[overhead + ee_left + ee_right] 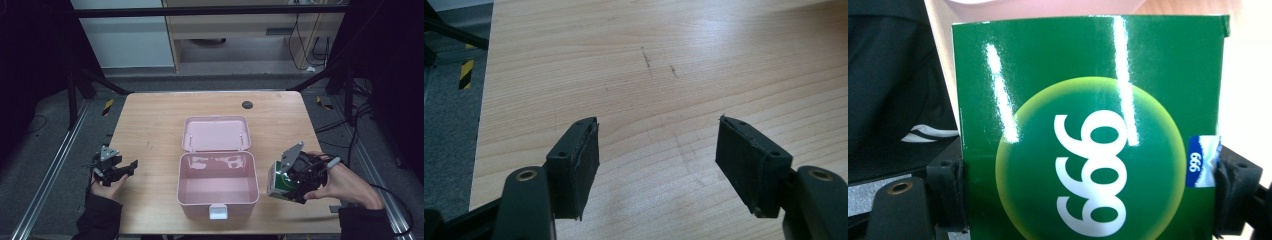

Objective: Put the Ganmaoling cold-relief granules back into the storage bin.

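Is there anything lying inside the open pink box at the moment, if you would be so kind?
No, the pink box stands open, and its bare inside holds nothing.

We wore dark sleeves [102,217]. Our left gripper [656,165] had black jaws with brass-coloured screws; each gripper carried a grey three-cornered plate [106,153]. Our right gripper [295,177] was black too.

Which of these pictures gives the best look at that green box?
The right gripper view: the green box sits close up between the jaws, its "999" print readable. The high view shows the box small, held by the right gripper beside the pink case.
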`<state>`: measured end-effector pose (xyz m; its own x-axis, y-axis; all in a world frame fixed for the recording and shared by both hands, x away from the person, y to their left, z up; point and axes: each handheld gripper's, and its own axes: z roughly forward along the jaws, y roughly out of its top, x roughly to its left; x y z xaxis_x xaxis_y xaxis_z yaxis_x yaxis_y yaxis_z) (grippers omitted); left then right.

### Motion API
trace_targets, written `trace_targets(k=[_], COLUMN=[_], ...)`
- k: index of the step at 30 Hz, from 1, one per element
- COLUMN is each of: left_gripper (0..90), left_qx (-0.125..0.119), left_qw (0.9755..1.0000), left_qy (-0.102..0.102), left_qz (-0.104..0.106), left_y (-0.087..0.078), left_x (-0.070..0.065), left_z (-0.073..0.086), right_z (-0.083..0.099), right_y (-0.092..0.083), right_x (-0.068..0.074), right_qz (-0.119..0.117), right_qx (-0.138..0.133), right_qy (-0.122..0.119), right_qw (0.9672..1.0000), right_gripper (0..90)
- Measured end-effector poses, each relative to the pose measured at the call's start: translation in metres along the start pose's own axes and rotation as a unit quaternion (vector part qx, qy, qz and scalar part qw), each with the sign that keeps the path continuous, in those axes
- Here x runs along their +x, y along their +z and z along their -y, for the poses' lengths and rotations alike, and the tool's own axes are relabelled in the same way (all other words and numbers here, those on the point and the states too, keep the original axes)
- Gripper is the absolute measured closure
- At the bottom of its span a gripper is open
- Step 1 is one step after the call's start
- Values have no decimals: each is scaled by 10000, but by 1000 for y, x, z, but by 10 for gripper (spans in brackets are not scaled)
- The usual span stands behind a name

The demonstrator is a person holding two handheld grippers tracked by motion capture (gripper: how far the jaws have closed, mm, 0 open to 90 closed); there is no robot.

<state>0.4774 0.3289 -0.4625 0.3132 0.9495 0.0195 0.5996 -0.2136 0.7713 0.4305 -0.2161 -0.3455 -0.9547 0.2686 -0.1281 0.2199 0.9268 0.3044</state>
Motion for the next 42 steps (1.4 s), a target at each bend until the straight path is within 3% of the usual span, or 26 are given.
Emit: trace_targets(k=[12, 22, 42], left_gripper=[331, 331, 332], left_qx=[-9, 7, -10], left_qw=[10000, 10000, 10000], left_qy=[-8, 3, 0], left_qz=[4, 11, 7], left_y=[0, 0, 0], left_x=[0, 0, 0], left_z=[0, 0, 0], right_z=[-12, -30, -68], right_y=[-23, -38, -44], right_x=[-9, -9, -4], right_qz=[43, 129, 101], right_qx=[-47, -156, -414], right_qy=[1, -189, -489], right_qw=[10000, 9996, 9979], right_gripper=[163, 163, 163])
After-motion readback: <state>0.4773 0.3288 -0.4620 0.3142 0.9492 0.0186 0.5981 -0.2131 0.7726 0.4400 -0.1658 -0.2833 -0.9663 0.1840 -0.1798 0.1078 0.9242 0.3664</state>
